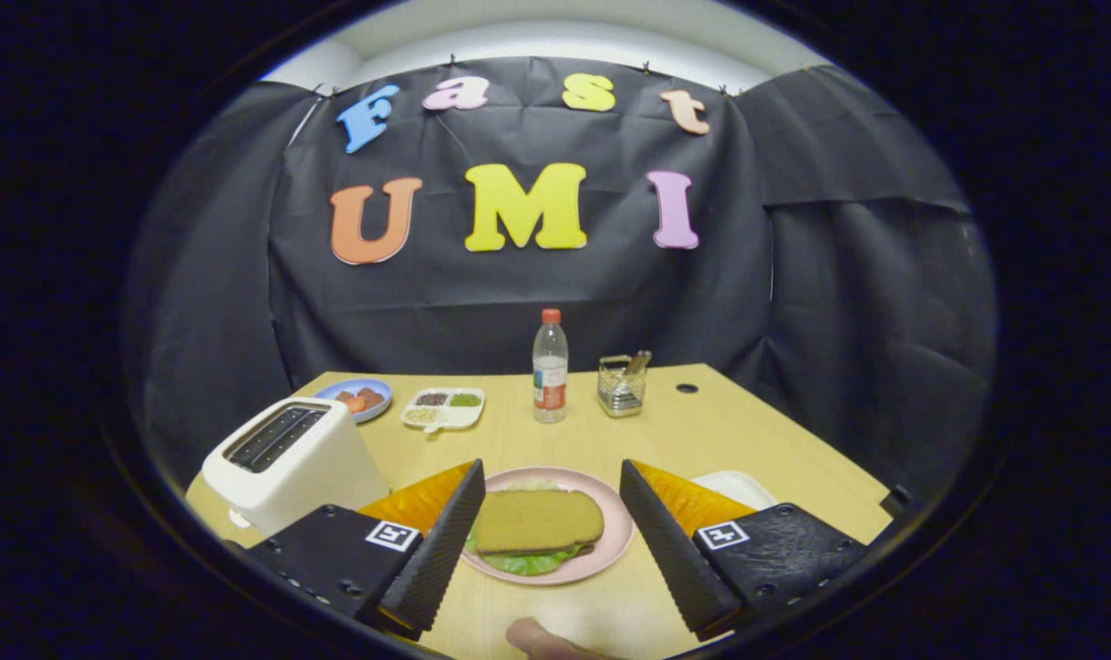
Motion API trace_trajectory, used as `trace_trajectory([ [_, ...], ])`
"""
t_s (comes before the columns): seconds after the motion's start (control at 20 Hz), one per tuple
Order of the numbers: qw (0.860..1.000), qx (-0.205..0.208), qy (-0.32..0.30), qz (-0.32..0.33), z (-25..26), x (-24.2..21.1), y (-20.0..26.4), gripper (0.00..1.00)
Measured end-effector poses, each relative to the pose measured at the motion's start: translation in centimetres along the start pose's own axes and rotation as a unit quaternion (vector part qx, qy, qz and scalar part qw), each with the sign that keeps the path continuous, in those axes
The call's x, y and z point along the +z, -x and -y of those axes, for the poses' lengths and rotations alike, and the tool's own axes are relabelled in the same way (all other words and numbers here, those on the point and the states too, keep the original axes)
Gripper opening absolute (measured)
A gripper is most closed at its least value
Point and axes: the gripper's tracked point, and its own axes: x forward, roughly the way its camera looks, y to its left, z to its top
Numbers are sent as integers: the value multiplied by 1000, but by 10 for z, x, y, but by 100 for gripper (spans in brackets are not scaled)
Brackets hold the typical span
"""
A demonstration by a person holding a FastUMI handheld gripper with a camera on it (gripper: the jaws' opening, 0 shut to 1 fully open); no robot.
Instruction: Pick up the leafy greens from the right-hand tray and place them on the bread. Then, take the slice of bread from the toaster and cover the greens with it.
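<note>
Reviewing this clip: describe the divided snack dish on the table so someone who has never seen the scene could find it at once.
Start at the white toaster beyond the open gripper's left finger, then look past it toward the table's far edge. There, between a blue plate and a clear bottle with a red cap, lies the white divided dish. Unlike the round plates, it is squarish, with compartments of dark, green and pale fillings.

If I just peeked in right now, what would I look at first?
First the pink plate between the two open black fingers, holding a brown bread slice with leafy greens poking out underneath. Next the white toaster beside the left finger. Beyond the plate stands a clear bottle with an orange cap, in the middle of the wooden table.
</note>
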Motion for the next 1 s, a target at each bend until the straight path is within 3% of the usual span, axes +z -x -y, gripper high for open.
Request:
trace_trajectory([
  [0.2, 998, -9, 15, 57, 1, 27, 40, 94],
  [0.55, 984, 30, 55, 164, -5, 40, 100, 93],
  [0.85, 984, 93, 11, 151, 7, 26, 123, 94],
  [1.0, 984, 85, -14, 156, 38, 33, 129, 93],
])
